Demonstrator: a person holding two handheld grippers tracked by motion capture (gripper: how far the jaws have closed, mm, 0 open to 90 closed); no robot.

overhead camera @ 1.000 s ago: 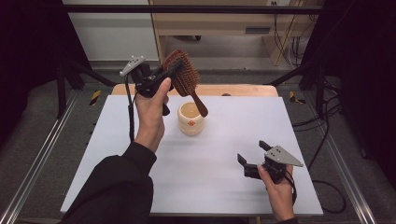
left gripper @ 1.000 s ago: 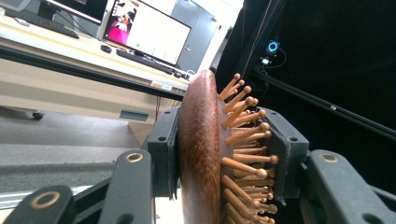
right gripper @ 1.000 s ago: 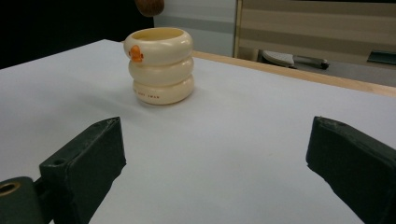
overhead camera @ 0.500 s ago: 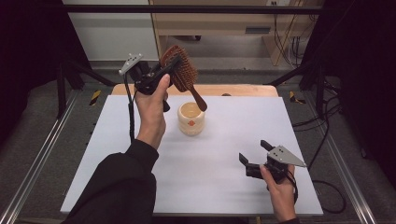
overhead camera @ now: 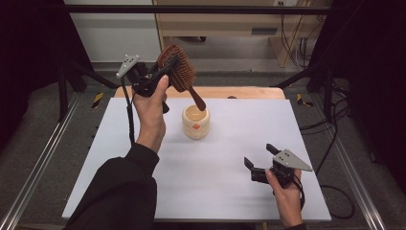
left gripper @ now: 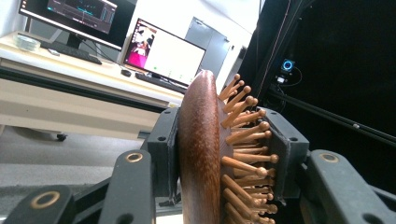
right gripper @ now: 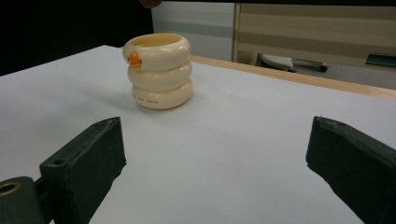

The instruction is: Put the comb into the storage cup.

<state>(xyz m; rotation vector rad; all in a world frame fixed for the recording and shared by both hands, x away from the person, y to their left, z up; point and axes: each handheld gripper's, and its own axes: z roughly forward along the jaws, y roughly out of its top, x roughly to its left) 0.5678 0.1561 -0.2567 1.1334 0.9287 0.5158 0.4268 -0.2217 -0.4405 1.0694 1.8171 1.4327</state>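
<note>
Hairbrush (overhead camera: 178,71) handle lower, nearer the cup (overhead camera: 196,121) (grip unchanged)

Brown wooden hairbrush (overhead camera: 180,72) raised, handle tilted down over cream ringed cup (overhead camera: 196,121).

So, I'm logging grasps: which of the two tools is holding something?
The left tool, raised above the cream cup, clamps the wooden hairbrush by its head; the right tool is open.

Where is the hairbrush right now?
In the high view the hairbrush is up in the air, pinched in the left claw, its handle tip pointing down just above the cream cup.
</note>
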